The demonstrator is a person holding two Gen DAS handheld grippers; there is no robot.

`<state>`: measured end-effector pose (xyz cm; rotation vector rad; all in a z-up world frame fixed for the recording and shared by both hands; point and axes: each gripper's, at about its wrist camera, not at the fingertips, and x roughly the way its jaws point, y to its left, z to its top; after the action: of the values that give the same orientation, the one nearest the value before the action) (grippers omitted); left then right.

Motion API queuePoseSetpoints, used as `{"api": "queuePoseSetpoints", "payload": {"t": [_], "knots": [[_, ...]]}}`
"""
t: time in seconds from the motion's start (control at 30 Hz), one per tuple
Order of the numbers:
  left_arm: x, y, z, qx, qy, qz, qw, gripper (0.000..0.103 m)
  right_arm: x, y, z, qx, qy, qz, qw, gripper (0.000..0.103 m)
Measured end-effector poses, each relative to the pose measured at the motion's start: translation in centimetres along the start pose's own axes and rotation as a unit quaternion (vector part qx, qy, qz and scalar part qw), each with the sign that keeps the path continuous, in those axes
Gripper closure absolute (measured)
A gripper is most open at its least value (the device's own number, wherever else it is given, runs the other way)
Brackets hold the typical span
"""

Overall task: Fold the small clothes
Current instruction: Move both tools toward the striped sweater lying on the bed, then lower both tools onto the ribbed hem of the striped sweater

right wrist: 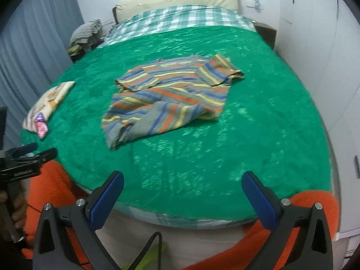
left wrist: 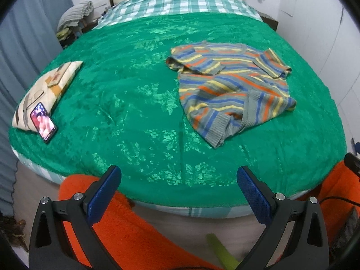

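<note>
A small striped knit sweater [left wrist: 231, 87] in grey, blue, orange and yellow lies on the green bedspread [left wrist: 135, 103], sleeves folded inward and the lower right hem turned over. It also shows in the right wrist view [right wrist: 171, 94]. My left gripper [left wrist: 178, 180] is open and empty, hovering over the bed's near edge, well short of the sweater. My right gripper [right wrist: 182, 185] is open and empty, also at the near edge. The left gripper shows at the left edge of the right wrist view [right wrist: 29, 155].
A patterned pillow [left wrist: 47, 90] with a lit phone [left wrist: 42, 121] lies at the bed's left side. A checked sheet [left wrist: 180, 2] and headboard cushion are at the far end. A clothes pile [left wrist: 74, 18] sits far left. Orange fabric [left wrist: 126, 229] is below the grippers.
</note>
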<state>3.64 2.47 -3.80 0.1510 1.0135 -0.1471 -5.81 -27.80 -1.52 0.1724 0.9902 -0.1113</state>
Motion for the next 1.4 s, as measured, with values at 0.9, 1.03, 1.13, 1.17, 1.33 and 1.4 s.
{"api": "queuePoseSetpoints", "payload": {"t": [0.9, 1.03, 1.13, 1.17, 1.33, 1.4], "knots": [[4.1, 0.2, 0.1, 0.009, 0.042, -0.073, 0.9964, 0.000, 1.4, 1.0, 0.7, -0.036, -0.003, 0.014, 0.999, 0.000], [9.3, 0.8, 1.0, -0.022, 0.076, -0.147, 0.9860, 0.000, 4.5, 0.0, 3.8, -0.080, -0.036, 0.015, 0.996, 0.000], [13.5, -0.1, 2.2, -0.019, 0.086, -0.163, 0.9827, 0.001, 8.7, -0.3, 6.7, -0.109, -0.024, 0.041, 0.993, 0.000], [14.4, -0.3, 2.5, -0.018, 0.089, -0.164, 0.9823, 0.001, 11.0, -0.2, 8.0, -0.121, -0.009, 0.065, 0.991, 0.000], [18.3, -1.0, 3.9, -0.029, 0.089, -0.167, 0.9816, 0.017, 18.7, 3.1, 11.2, -0.188, 0.043, 0.130, 0.973, 0.002], [18.7, -0.9, 4.3, -0.033, 0.086, -0.168, 0.9815, 0.039, 21.4, 4.4, 11.5, -0.204, 0.073, 0.142, 0.966, 0.011]]}}
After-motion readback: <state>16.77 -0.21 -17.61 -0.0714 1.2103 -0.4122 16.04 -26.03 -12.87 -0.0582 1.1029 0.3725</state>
